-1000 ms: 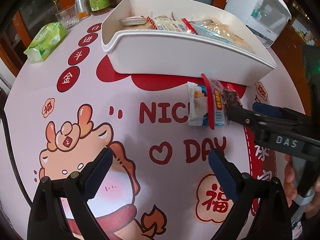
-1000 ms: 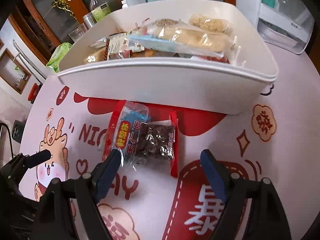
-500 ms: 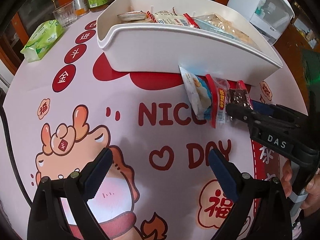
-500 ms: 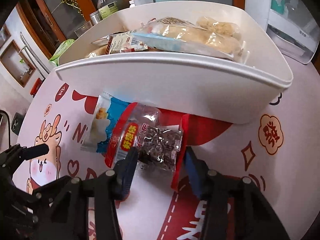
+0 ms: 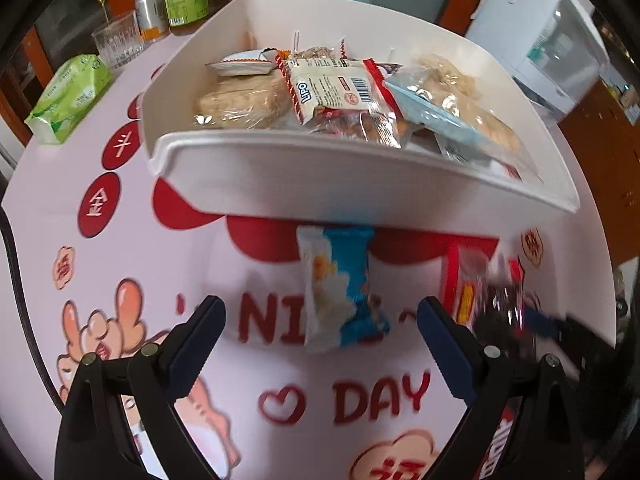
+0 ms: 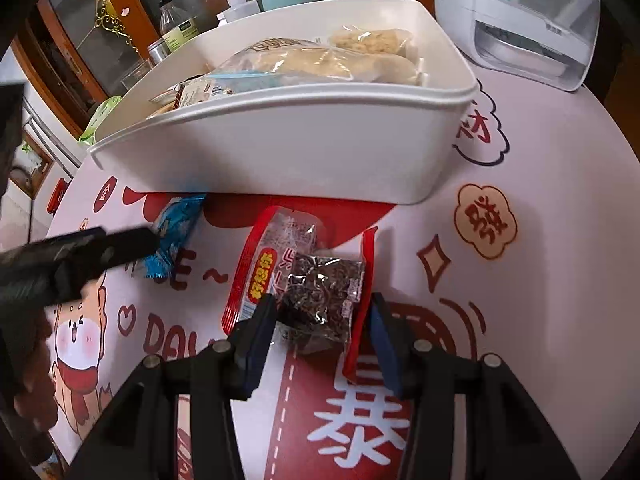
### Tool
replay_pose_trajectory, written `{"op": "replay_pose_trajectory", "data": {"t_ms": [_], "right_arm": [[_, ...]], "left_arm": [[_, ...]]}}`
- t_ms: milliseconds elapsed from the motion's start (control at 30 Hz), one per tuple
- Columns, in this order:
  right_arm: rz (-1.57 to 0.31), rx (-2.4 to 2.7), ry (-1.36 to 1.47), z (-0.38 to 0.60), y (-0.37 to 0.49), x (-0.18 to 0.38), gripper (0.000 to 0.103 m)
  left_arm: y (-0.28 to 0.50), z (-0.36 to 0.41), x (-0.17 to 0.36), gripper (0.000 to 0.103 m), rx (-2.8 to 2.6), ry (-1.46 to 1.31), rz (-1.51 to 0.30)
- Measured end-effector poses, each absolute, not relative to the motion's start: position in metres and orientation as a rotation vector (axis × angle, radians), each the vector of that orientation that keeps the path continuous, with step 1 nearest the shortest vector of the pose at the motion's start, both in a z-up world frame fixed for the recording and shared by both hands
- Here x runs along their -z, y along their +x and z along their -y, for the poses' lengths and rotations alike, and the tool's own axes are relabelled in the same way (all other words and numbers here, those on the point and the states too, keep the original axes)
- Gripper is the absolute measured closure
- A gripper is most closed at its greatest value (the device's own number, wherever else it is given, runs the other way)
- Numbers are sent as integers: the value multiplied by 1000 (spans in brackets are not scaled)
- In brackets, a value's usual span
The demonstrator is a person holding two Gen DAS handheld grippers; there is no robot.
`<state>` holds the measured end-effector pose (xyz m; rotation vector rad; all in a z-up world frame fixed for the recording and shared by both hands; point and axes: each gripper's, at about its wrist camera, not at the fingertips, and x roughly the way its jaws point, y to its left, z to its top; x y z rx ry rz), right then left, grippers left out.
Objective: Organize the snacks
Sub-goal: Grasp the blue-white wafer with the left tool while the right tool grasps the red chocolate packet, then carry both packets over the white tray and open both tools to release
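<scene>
In front of the white bin [image 6: 280, 152]: pick-up step in hand.
We find the right gripper [image 6: 320, 332] clenched on the dark snack packet [image 6: 324, 292] (barely off the tablecloth [image 6: 540, 280]); next we lift it into the bin. Left gripper [image 5: 320, 344] hangs released over the blue packet [image 5: 344, 288].

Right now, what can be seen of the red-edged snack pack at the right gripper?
The red-edged snack pack is a clear crinkly plastic wrapper with red side seams, a yellow label with red characters, and dark crumbly pieces inside. It lies on the printed tablecloth just in front of the white bin, apart from the blue-and-white pack. The right gripper is shut on its near end.
</scene>
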<state>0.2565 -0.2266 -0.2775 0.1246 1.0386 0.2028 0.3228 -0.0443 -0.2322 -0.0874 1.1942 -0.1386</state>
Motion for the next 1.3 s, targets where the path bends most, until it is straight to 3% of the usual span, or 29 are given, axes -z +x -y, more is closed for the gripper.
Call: {"op": "replay_pose_trajectory", "data": {"t_ms": [133, 200, 233, 267, 333, 400, 800, 1300], "right_arm": [[-1036, -203, 146, 230, 250, 279, 56], [-1037, -206, 150, 230, 249, 279, 56], [-1038, -208, 152, 230, 249, 279, 56], [-1039, -211, 153, 230, 248, 279, 56], [-1040, -214, 153, 231, 244, 279, 56], [-1042, -218, 154, 231, 241, 280, 56], [-1011, -277, 171, 219, 222, 258, 56], [-761, -365, 118, 207, 211, 135, 56]], "left_arm": [[340, 55, 245, 8, 100, -82, -1234], [344, 57, 253, 27, 97, -86, -1256], [344, 60, 255, 27, 90, -73, -1258], [344, 62, 255, 38, 85, -55, -1242], [342, 69, 255, 48, 69, 6, -1228], [340, 72, 255, 68, 65, 36, -1213], [290, 45, 236, 73, 95, -34, -1210], [269, 30, 112, 73, 165, 14, -1034]]}}
